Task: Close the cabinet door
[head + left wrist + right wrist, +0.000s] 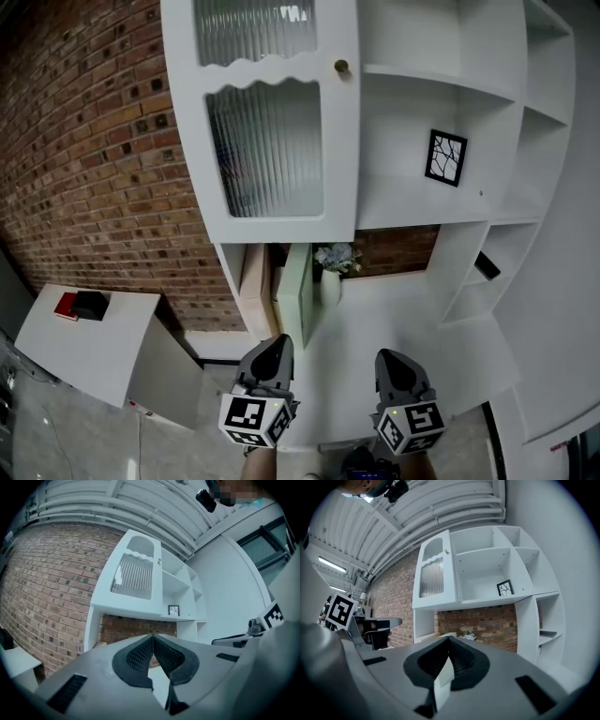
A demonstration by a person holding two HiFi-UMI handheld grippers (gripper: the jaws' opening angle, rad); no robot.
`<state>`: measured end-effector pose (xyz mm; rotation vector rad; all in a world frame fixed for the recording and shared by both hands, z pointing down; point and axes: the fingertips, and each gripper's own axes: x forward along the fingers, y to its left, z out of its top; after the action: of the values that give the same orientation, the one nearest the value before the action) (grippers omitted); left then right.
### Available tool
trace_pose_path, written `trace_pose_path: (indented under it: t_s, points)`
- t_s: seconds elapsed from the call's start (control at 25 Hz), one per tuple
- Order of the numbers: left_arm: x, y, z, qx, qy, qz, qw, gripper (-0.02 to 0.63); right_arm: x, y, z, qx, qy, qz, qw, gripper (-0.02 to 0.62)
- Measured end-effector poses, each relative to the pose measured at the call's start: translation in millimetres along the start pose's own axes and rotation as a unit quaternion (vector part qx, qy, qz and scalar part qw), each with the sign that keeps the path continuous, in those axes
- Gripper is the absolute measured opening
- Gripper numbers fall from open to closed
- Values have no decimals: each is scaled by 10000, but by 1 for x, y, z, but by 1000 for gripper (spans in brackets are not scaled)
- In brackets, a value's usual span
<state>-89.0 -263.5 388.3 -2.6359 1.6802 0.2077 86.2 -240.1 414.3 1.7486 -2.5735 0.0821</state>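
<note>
Push door (337,159) on frame beside knob (341,67): likely light, stiff, glass (267,150) fragile; left claw (153,637), right claw (449,640) pinched shut, empty.

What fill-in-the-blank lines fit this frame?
The knob sits on the door's ___ edge.
The wall left of the cabinet is ___.
The picture stands on an open ___.
The left hand-held gripper has its jaws ___.
Missing words: right; brick; shelf; shut.
</note>
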Motion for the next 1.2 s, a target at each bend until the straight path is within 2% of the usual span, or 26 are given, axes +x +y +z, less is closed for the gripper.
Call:
trace_pose_path:
  t_s: [0.24,0.44,1.2]
  points:
    - [-8,1,-4,-58,12,11,10000,15,-7,6,2,-55,-30,15,10000,2]
    - [-8,-5,0,-155,-30,-139,9998,15,-10,5,5,-72,-52,-1,10000,2]
    - [-5,-9,-3,-160,1,-98,9998,15,-15,-4,6,-37,-68,-40,10000,0]
